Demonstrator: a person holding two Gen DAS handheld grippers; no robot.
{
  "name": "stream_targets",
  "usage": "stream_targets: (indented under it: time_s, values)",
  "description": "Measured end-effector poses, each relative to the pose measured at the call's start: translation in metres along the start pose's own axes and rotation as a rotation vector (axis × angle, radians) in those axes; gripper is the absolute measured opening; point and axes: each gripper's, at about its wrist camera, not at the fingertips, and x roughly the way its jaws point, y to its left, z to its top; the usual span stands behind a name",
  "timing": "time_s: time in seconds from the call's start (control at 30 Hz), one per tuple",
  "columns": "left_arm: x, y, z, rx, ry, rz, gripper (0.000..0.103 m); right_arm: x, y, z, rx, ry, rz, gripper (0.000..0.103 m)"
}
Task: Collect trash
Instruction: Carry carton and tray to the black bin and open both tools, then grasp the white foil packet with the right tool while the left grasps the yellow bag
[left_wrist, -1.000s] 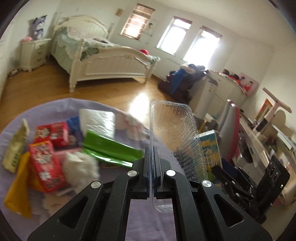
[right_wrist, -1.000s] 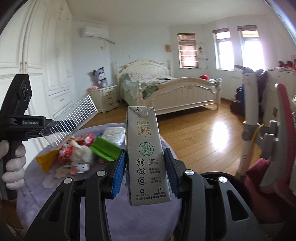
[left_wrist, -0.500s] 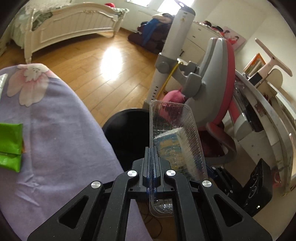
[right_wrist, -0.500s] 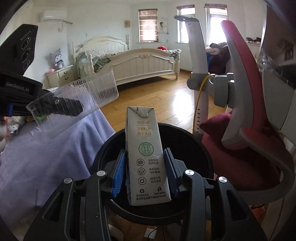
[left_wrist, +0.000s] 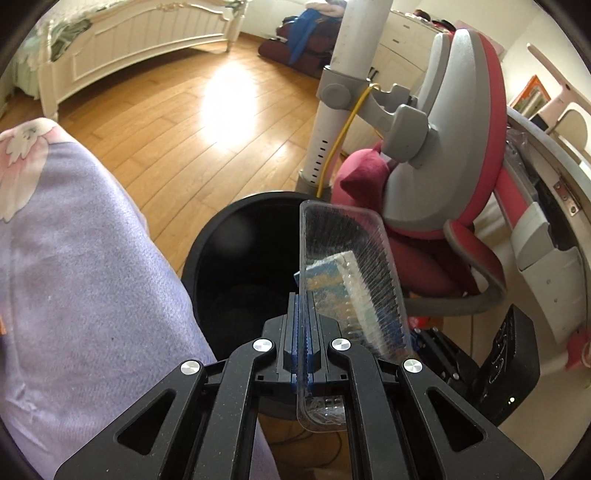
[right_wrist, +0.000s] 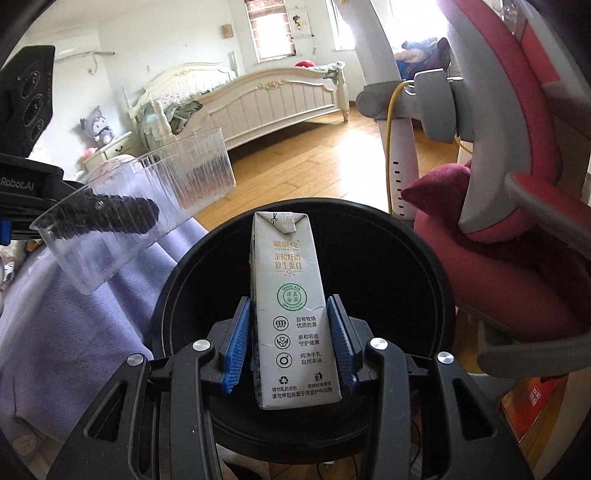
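Observation:
My left gripper (left_wrist: 302, 328) is shut on the edge of a clear ribbed plastic tray (left_wrist: 351, 273) and holds it over the near rim of a black round trash bin (left_wrist: 236, 236). In the right wrist view the tray (right_wrist: 147, 206) and left gripper show at the left, above the purple cloth beside the bin. My right gripper (right_wrist: 288, 343) is shut on a white milk carton (right_wrist: 290, 295), upright, held over the open mouth of the bin (right_wrist: 388, 266).
A table with a purple flowered cloth (left_wrist: 74, 258) stands left of the bin. A pink and grey chair (left_wrist: 454, 155) with a red cushion (right_wrist: 443, 184) stands right of it. A white pole stand (left_wrist: 332, 96) is behind. A white bed (right_wrist: 266, 96) stands on the wooden floor beyond.
Both grippers swung from the littered table toward the bin. The carton now hangs further over the bin's mouth and the tray has come closer to its rim.

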Motion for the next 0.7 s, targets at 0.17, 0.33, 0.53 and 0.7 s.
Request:
stream_targets:
  time_s: [0.17,0.33,0.53,0.7]
  values:
    - [-0.026,-0.002,-0.004,0.038,-0.08,0.048,0.067,-0.007,0.0,0.003,0.016,-0.015,-0.02,0.074]
    - [-0.063,0.0,-0.012,0.047,-0.147,0.06,0.067,-0.026,0.008,0.005,0.014,-0.064,0.011,0.074]
    - [-0.126,0.019,-0.031,0.016,-0.29,0.106,0.078,-0.047,0.04,0.019,-0.035,-0.11,0.091,0.074]
    - [-0.191,0.055,-0.058,-0.04,-0.429,0.193,0.085,-0.06,0.084,0.041,-0.122,-0.143,0.181,0.074]
